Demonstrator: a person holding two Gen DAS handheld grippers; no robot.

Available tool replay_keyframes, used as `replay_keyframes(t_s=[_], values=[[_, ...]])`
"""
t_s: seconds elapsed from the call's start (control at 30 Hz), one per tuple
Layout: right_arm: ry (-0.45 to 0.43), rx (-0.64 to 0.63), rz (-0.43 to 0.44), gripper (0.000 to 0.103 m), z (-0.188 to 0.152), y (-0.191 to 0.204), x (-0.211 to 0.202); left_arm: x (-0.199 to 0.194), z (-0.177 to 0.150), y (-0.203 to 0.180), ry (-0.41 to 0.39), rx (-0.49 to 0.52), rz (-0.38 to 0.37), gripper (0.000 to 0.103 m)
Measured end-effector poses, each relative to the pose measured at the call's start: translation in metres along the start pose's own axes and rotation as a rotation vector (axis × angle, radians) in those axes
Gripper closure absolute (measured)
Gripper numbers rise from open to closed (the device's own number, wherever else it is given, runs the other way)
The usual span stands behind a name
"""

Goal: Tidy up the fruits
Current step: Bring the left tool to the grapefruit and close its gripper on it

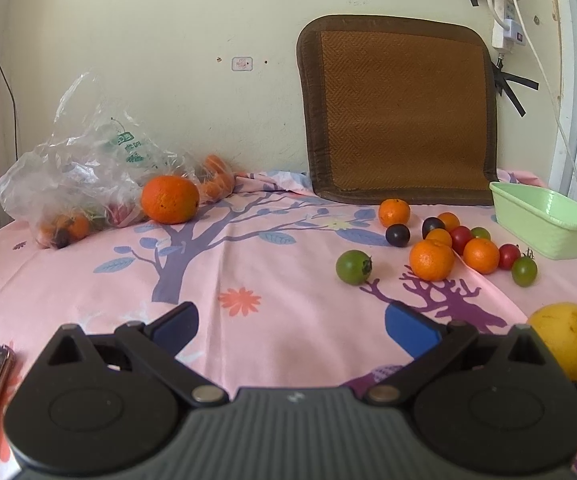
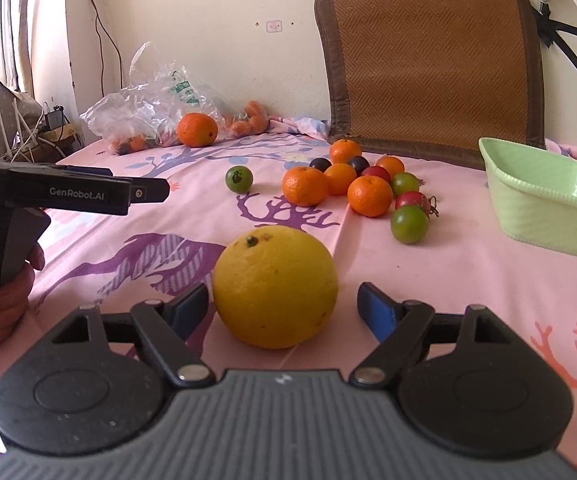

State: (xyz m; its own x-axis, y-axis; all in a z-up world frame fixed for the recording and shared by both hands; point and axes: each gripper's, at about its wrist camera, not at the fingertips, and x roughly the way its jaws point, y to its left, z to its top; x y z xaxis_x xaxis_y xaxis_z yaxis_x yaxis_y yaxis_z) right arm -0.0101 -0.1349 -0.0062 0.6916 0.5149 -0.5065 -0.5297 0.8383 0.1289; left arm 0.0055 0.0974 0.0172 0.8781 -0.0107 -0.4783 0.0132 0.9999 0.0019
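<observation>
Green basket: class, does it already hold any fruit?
No, the green basket looks empty inside, while the small fruits lie on the pink cloth beside it.

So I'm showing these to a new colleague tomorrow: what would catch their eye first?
Probably the big yellow citrus fruit, sitting on the pink patterned cloth right between the open jaws of the right gripper, untouched. Behind it lies a bright cluster of small oranges and red, green and dark little fruits, with an empty green basket to their right. Far left, a crumpled plastic bag holds more fruit, a large orange beside it.
</observation>
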Motion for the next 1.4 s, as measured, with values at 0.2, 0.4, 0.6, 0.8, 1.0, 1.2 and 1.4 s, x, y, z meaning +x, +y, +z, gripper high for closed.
replay_keyframes(t_s=[0.2,0.4,0.6,0.8,1.0,1.2,1.4], values=[[-0.001,-0.002,-0.004,0.019,0.000,0.001,0.000,-0.001,0.000,0.001,-0.005,-0.004,-0.009,0.000],[0.000,-0.002,-0.005,0.019,0.000,0.001,0.000,0.000,0.000,0.002,0.000,-0.006,-0.013,0.000],[-0.003,-0.007,-0.014,0.019,0.000,0.002,0.000,0.001,0.000,0.002,0.010,-0.004,-0.015,0.000],[-0.014,-0.004,-0.032,0.017,-0.003,0.002,-0.007,0.001,0.001,0.000,0.025,0.014,-0.031,0.000],[-0.025,0.018,-0.041,0.016,-0.008,-0.003,-0.017,-0.003,0.000,0.006,0.068,-0.030,-0.072,0.000],[-0.039,0.021,-0.029,0.016,-0.009,-0.004,-0.020,-0.010,-0.008,0.001,0.120,-0.063,-0.119,0.000],[-0.064,0.016,-0.015,0.016,-0.010,-0.003,-0.024,-0.014,-0.011,-0.005,0.157,-0.082,-0.130,0.000]])
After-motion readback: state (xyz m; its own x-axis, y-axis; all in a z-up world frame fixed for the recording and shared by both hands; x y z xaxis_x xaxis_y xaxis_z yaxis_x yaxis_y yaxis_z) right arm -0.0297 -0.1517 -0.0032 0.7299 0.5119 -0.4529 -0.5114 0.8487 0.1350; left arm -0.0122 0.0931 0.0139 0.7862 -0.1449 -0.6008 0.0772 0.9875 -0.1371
